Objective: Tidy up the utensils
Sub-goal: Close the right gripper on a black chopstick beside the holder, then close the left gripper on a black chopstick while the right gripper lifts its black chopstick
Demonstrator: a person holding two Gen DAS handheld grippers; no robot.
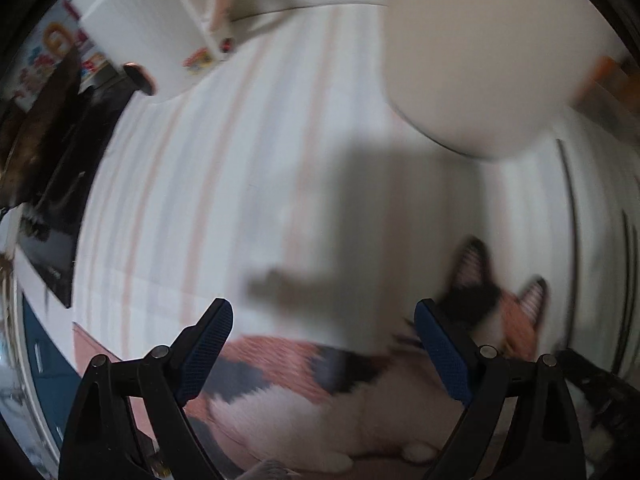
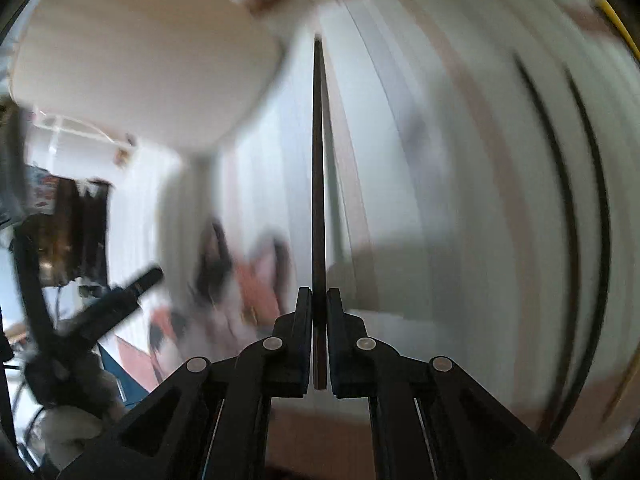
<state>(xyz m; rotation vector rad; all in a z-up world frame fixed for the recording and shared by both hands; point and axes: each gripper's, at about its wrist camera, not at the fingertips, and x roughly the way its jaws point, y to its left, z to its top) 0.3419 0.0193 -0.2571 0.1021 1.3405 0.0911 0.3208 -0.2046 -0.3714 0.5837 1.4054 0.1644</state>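
Right wrist view shows the right gripper [image 2: 319, 300] with its two black jaws drawn in tight against a thin dark chopstick [image 2: 318, 184], pinching it near its thicker end. The chopstick runs straight out from between the jaws, up the middle of the picture, narrowing to a fine tip near the top; a short stub of it shows behind the pads, toward the camera. Under it lies a white striped tablecloth [image 2: 460, 160], heavily smeared by blur. Two more thin dark sticks [image 2: 576, 216] lie on that cloth well off to the right of the held one, roughly side by side and apart from each other; blur keeps me from saying more about them. A big white bowl [image 2: 144, 64] fills the upper left, near the chopstick's tip but not touching it. Lower left in the same view the left gripper [image 2: 132, 288] appears as a dark blurred shape. Left wrist view shows the left gripper [image 1: 323, 334] with its blue-padded fingers [image 1: 208, 344] spread wide and nothing between them, over the tablecloth [image 1: 224, 184] and just above a cat-patterned cloth [image 1: 304, 376] in pink, black and white. The same white bowl [image 1: 480, 56] sits at upper right there, and a white mug [image 1: 140, 24] with a small cartoon print stands at upper left.
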